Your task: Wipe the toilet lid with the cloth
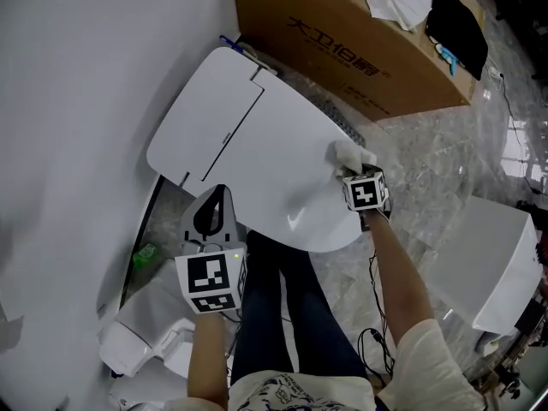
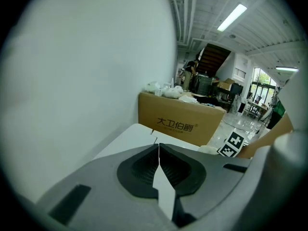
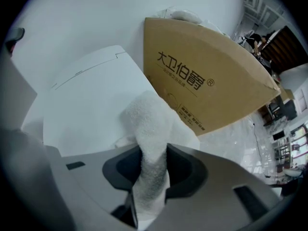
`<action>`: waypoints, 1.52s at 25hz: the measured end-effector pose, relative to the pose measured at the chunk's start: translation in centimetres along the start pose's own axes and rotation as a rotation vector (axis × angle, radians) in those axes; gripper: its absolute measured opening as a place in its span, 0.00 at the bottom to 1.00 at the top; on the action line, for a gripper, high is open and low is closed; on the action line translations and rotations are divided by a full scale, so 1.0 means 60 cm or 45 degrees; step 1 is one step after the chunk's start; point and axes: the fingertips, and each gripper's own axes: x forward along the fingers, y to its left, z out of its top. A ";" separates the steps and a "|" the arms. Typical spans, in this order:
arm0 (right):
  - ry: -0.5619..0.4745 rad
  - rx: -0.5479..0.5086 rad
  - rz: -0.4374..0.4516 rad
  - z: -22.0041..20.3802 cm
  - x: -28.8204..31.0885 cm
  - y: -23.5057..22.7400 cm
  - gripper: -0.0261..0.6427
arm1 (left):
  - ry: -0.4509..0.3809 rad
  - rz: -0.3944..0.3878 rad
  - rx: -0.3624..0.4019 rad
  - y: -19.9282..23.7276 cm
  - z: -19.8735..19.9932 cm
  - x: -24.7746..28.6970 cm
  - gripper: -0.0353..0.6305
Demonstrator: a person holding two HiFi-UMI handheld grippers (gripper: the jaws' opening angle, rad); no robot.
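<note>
1. The right gripper [image 3: 153, 153] is squeezing its jaws on the white cloth [image 3: 150, 119]. The cloth is sticking out in front of them.
2. The cloth is lying on the white toilet lid [image 1: 274, 135], at the lid's right edge, near the brown cardboard box [image 1: 342, 41].
3. The left gripper [image 2: 158, 150] is holding its jaws tight together, with nothing between them.
4. It is hanging by the lid's near left edge, well apart from the cloth.

White wall [image 1: 77, 75], marble floor [image 1: 428, 161], cardboard box [image 1: 342, 41]
</note>
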 end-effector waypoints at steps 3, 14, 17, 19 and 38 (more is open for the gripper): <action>0.010 0.038 -0.019 -0.029 -0.006 -0.013 0.21 | -0.006 -0.010 0.011 -0.008 0.001 -0.002 0.07; 0.051 0.264 -0.088 -0.135 -0.029 -0.041 0.21 | 0.003 -0.030 0.015 -0.027 -0.013 -0.013 0.07; 0.058 0.309 -0.110 -0.163 -0.034 -0.041 0.21 | -0.002 -0.043 0.014 -0.034 -0.012 -0.015 0.07; 0.063 0.311 -0.109 -0.179 -0.033 -0.039 0.21 | -0.007 -0.049 0.012 -0.036 -0.011 -0.017 0.07; 0.256 0.780 -0.248 -0.246 -0.062 0.022 0.20 | -0.014 0.009 -0.058 0.011 -0.035 -0.057 0.07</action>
